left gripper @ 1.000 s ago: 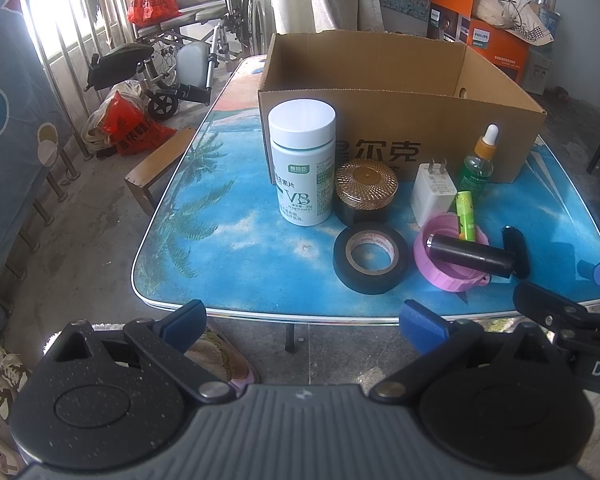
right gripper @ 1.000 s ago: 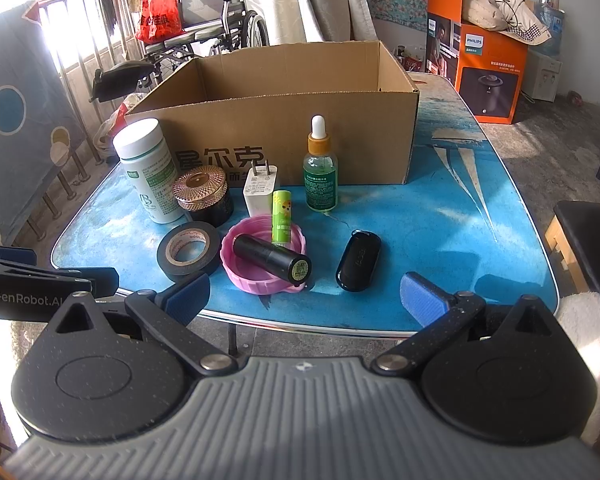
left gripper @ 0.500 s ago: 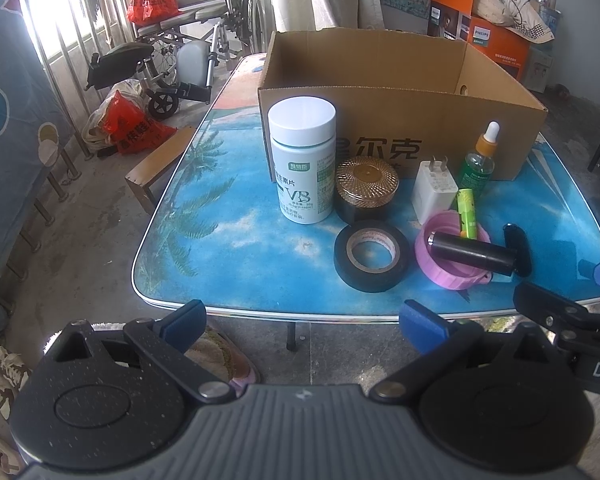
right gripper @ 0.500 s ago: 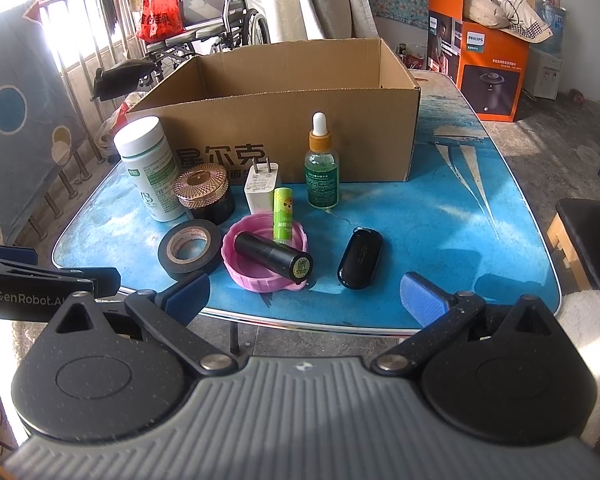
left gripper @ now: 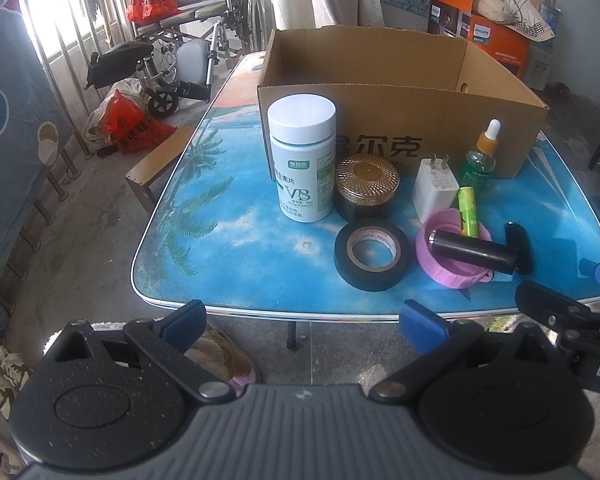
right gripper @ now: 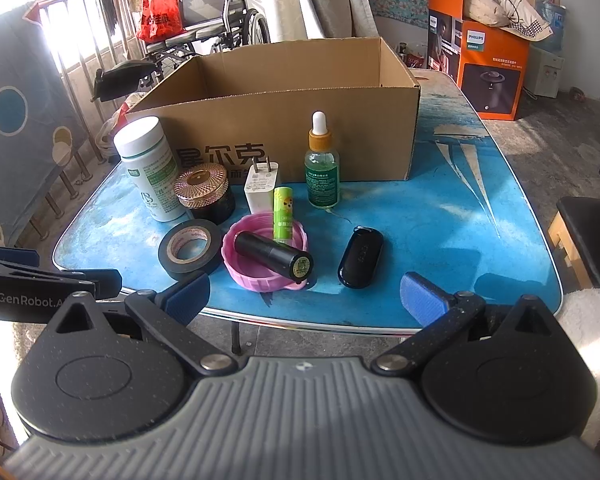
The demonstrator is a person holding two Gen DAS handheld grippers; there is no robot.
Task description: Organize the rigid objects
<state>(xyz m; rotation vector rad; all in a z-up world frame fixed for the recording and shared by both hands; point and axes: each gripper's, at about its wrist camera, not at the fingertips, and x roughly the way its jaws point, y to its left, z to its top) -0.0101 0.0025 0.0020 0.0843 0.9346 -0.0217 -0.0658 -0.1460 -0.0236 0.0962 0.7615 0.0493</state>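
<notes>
Almost nothing has changed over the last second: we have eased both hand-held grippers a touch closer to the counter (left gripper: 204, 248), and every object sits where it sat. So the sorting has not begun; the cardboard box (right gripper: 284, 128) at the back of the counter shows no contents from here, though its floor is hidden behind the front wall.

Our left hand-held gripper (left gripper: 300, 320) hangs off the near edge, jaws spread wide and holding nothing. Our right hand-held gripper (right gripper: 304, 292) is likewise wide apart and empty, just short of the edge.

All the pieces stand in a cluster in front of the box. The white vitamin bottle (left gripper: 302, 160) is upright on the left, the gold-lidded jar (left gripper: 366, 186) just beside it, and the black tape roll (left gripper: 372, 254) lies flat in front. A white charger plug (right gripper: 261, 186) and a green dropper bottle (right gripper: 323, 168) stand close to the box wall. The pink lid (right gripper: 260, 260) lies open side up, with a black cylinder (right gripper: 274, 254) resting across it and a yellow-green tube (right gripper: 283, 216) standing at its far rim. A black key fob (right gripper: 360, 258) lies apart to the right.

We judge the key fob and tape roll the easiest first picks. The cylinder may roll, and the tight cluster leaves little finger room around the tube and plug.
</notes>
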